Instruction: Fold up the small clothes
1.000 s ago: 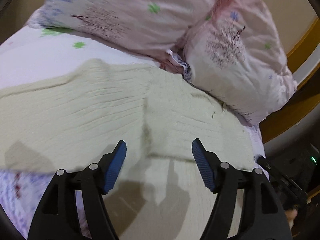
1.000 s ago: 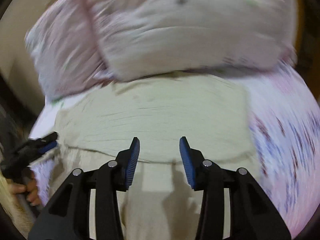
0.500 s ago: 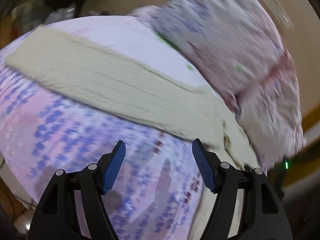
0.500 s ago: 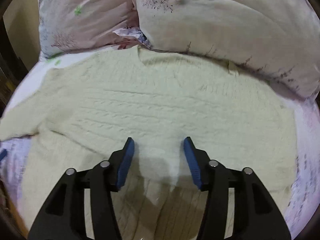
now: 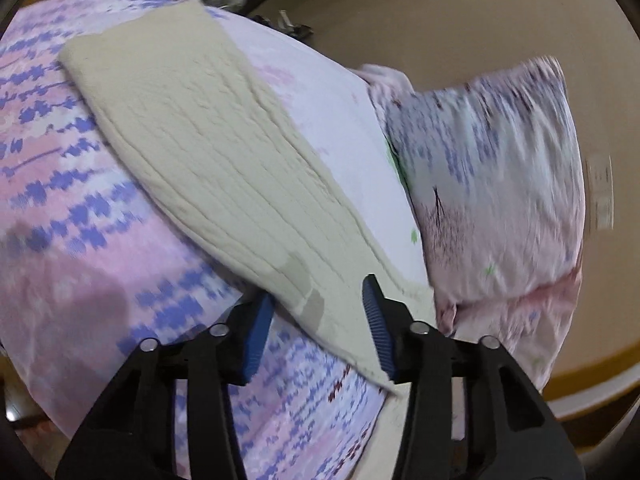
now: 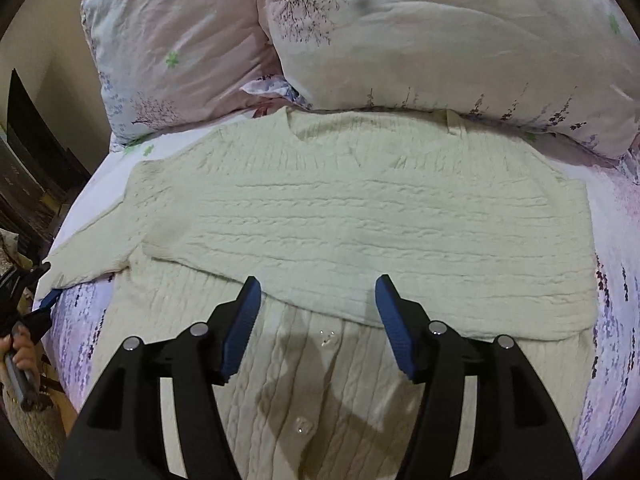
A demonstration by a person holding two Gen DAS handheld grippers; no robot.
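right wrist: my right tool (image 6: 316, 320) gapes empty over cardigan (image 6: 360, 220) on bed (image 6: 612, 280); left tool (image 5: 318, 326) open astride sleeve (image 5: 208, 152).

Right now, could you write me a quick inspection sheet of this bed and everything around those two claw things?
Surface: bedsheet, floral pink and purple.
Job's things: cream sweater lying flat, one sleeve folded across it, the other stretched sideways.
Clutter: two pillows touching its collar edge.
Grippers: left gripper open over the stretched sleeve; right gripper open above the folded sleeve; neither holds anything.
Cables: nothing seen.
Surroundings: beige wall, dark furniture.
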